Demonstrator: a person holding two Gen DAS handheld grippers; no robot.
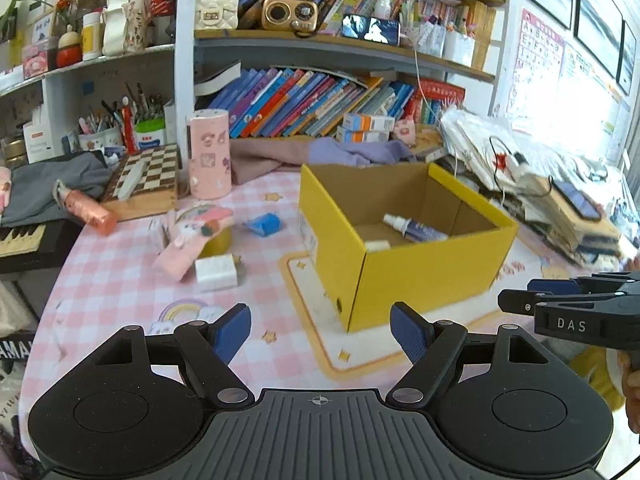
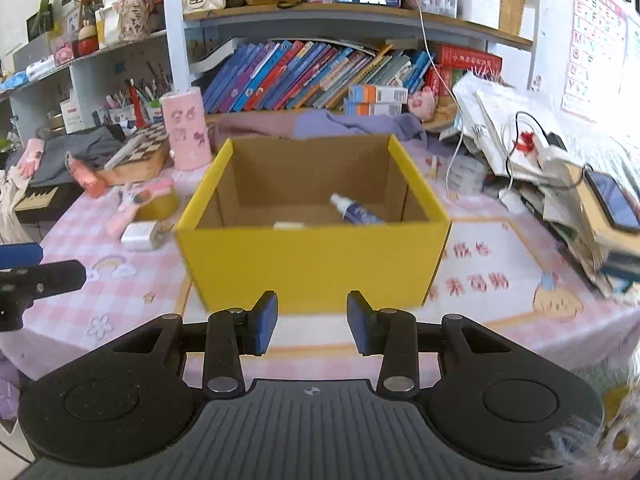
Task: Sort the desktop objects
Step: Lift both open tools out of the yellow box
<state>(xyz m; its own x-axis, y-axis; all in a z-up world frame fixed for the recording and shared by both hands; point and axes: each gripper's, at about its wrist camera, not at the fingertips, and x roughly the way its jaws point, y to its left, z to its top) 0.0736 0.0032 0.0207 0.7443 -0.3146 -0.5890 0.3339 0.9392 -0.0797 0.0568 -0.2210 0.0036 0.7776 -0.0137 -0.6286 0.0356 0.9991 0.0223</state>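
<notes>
Hovering over the pink checked tablecloth [image 1: 120, 280], the left gripper [image 1: 320, 332] holds nothing, its blue fingers [image 1: 232, 330] spread wide, while beyond its left finger lie a white block [image 1: 216, 272], a pink plush case [image 1: 192, 236] half hiding a yellow tin [image 1: 218, 242], and a blurred blue item [image 1: 264, 224]. Ahead of its right finger stands the yellow box [image 1: 400, 264], whose near wall cuts off a spray bottle [image 1: 414, 228] and a small white piece [image 1: 378, 245] inside. The right gripper [image 2: 312, 322], empty and moderately parted, faces that box squarely, a paper stack [image 2: 560, 184] crowding beyond its right finger.

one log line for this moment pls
left tongs open, empty | right tongs open, empty | yellow box: spray bottle inside
</notes>
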